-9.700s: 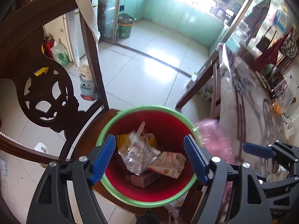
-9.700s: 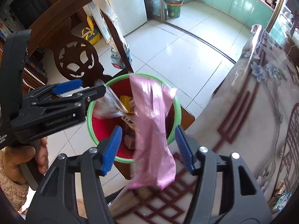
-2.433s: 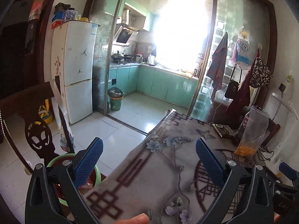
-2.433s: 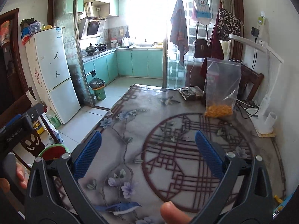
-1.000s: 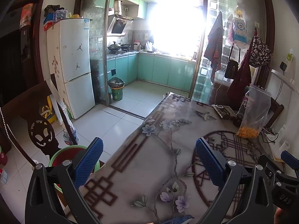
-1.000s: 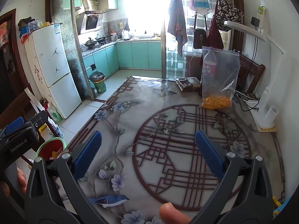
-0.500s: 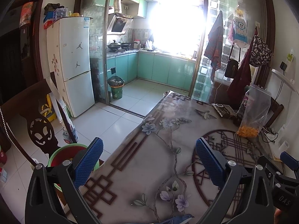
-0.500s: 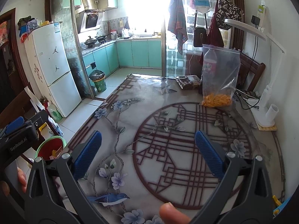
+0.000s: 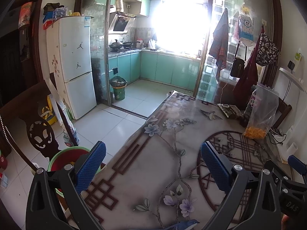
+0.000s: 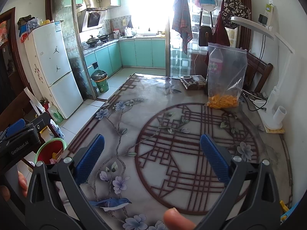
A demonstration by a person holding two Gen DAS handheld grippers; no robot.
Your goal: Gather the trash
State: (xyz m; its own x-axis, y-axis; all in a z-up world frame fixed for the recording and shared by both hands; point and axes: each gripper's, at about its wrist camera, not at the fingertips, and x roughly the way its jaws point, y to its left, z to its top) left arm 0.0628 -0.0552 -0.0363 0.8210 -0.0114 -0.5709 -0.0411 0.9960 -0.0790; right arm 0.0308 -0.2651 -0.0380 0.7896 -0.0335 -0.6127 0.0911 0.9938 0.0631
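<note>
The red trash bucket with a green rim (image 9: 63, 156) stands on a chair seat at the table's left edge; it also shows in the right wrist view (image 10: 50, 149) with wrappers inside. My left gripper (image 9: 153, 164) is open and empty above the table's left part. My right gripper (image 10: 151, 157) is open and empty above the table's middle. The flower-patterned table (image 10: 172, 126) carries no loose trash near either gripper.
A clear bag with orange snacks (image 10: 226, 82) and a dark packet (image 10: 192, 81) stand at the table's far end. A white desk lamp (image 10: 272, 105) is at the right edge. A carved wooden chair (image 9: 38, 134) holds the bucket. A green bin (image 9: 118, 90) stands in the kitchen.
About ten seconds ago both grippers hung over the bucket and a pink wrapper was falling in. Since then both have risen over the table. In the last second they barely move.
</note>
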